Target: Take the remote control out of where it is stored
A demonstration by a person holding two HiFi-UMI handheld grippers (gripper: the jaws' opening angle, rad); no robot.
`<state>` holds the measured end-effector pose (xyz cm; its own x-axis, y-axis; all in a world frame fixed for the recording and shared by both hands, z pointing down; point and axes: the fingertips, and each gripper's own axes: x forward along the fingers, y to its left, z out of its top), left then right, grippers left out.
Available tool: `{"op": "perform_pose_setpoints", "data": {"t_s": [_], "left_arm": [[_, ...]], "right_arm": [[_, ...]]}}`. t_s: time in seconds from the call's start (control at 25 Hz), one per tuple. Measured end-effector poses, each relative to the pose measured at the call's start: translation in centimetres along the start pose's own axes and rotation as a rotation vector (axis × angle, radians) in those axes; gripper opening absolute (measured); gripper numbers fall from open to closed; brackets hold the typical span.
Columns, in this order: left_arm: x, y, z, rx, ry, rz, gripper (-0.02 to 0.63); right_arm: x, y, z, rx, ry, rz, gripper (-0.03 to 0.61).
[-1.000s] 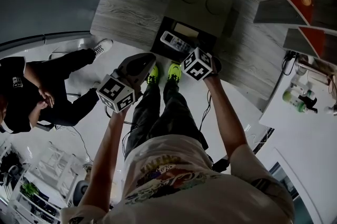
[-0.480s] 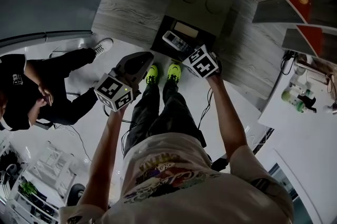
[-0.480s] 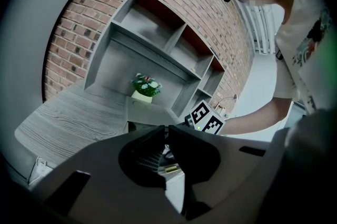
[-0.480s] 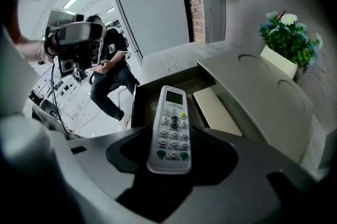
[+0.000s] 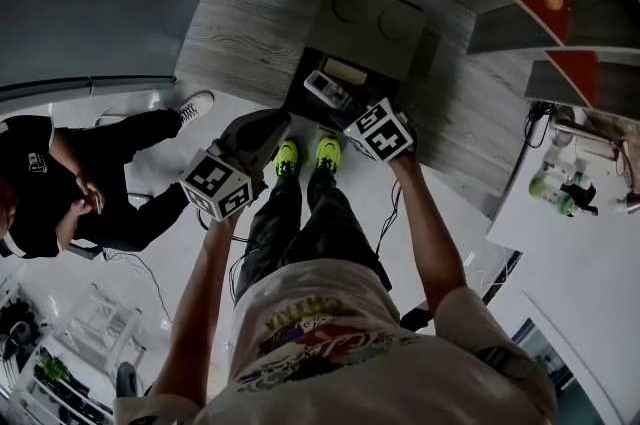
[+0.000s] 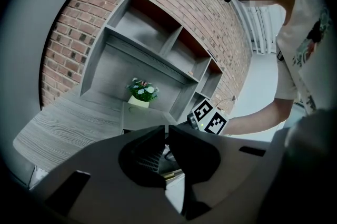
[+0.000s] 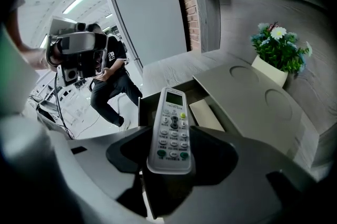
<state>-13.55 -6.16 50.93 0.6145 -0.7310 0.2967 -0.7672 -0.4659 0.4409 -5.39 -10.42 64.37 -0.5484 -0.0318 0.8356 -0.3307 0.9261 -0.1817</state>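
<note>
- The remote control (image 7: pixel 171 112) is pinched by its near end between the jaws of the right gripper (image 7: pixel 169 136) – buttons up, screen end pointing away
- It hangs over the open compartment (image 7: pixel 149 106) sunk in the grey worktop (image 5: pixel 240 13); it seems clear of the rim, though from this angle I can't be sure
- So the grasp is made and the lift appears nearly done; what is left is to carry it off
- The right gripper slants steeply down at the compartment
- The left gripper (image 6: pixel 165 130) is held roughly level off the worktop's front edge, jaws pressed together on nothing – idle
</note>
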Motion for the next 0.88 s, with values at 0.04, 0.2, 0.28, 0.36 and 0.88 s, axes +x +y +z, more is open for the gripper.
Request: {"op": "perform_pose_setpoints", "data": {"t_s": [0.04, 0.2, 0.28, 0.36, 0.88], "left_arm": [[0.0, -0.2, 0.1, 0.001, 0.000, -0.001, 0.007], [0.1, -0.6, 0.6, 0.012, -0.001, -0.008, 0.008], [0.2, -0.8, 1.0, 0.016, -0.003, -0.011, 0.008], [0.3, -1.1, 1.2, 0.019, -0.003, -0.013, 0.008], [0.4, -2.4, 2.8, 0.049, -0.001, -0.004, 0.008]], "right_arm": [[-0.3, 0.1, 0.0, 0.003, -0.004, 0.000, 0.232], [-1.3, 0.4, 0.2, 0.008, -0.017, -0.005, 0.232], [-1.7, 0.5, 0.3, 0.008, -0.025, -0.009, 0.232], [-2.2, 0.5, 0.3, 0.014, -0.039, -0.013, 0.232], [-4.8, -0.2, 0.1, 0.036, -0.111, -0.060, 0.232]]}}
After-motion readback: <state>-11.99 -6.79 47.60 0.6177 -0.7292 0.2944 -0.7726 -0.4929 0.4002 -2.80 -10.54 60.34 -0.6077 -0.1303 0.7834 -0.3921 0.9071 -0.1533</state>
